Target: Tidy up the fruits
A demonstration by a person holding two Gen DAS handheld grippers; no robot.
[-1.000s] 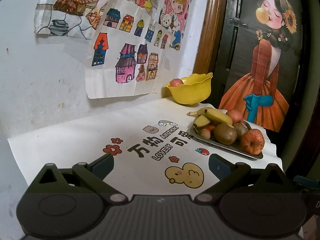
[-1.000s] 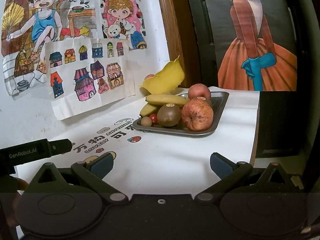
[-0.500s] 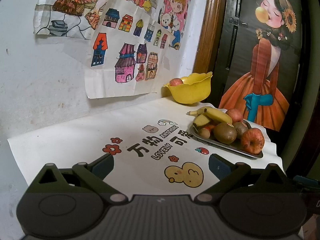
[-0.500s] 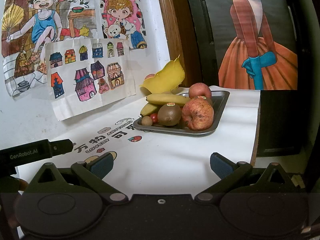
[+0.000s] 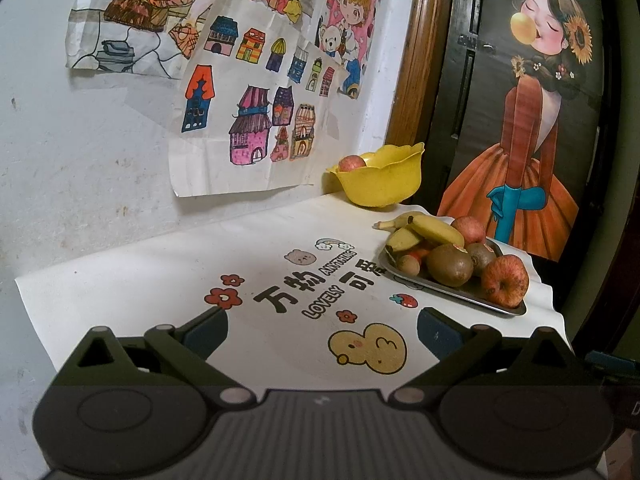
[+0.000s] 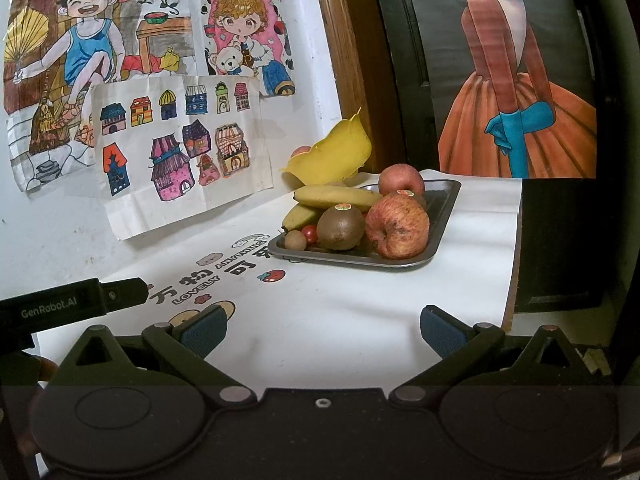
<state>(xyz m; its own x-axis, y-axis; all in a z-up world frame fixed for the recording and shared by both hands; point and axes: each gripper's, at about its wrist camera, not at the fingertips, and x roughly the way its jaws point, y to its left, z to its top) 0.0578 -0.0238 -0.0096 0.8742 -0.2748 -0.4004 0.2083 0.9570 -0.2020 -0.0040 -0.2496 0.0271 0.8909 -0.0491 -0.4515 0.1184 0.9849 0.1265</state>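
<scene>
- Two tools: the left tool (image 5: 322, 330) and the right tool (image 6: 323, 326), both with fingers spread wide.
- One metal tray (image 6: 442, 216).
- One yellow bowl (image 5: 380, 184).
- Three apples: two on the tray (image 6: 396, 226) (image 6: 400, 178), one in the bowl (image 5: 352, 163).
- Two bananas (image 6: 334, 197) (image 6: 298, 216).
- Two kiwis (image 5: 449, 265) (image 5: 480, 254).
- One cherry tomato (image 6: 309, 233).
- One small brown round fruit (image 6: 295, 240).

The tray (image 6: 442, 216) is grey metal with a dull shine. The bowl (image 5: 380, 184) looks like smooth yellow plastic, a little glossy. The kiwi (image 6: 341, 227) has a brown, matt, fuzzy skin, and the apple (image 6: 397, 226) has a red skin with rough brown spots. The bananas (image 6: 334, 197) are smooth and matt. The surface (image 6: 340, 312) wears a white matt cover with printed pictures. The drawings (image 5: 248, 92) on the wall are wrinkled paper. The door frame (image 5: 416, 52) is brown polished wood. Each claw is black matt plastic with blue ribbed pads (image 6: 202, 328).
</scene>
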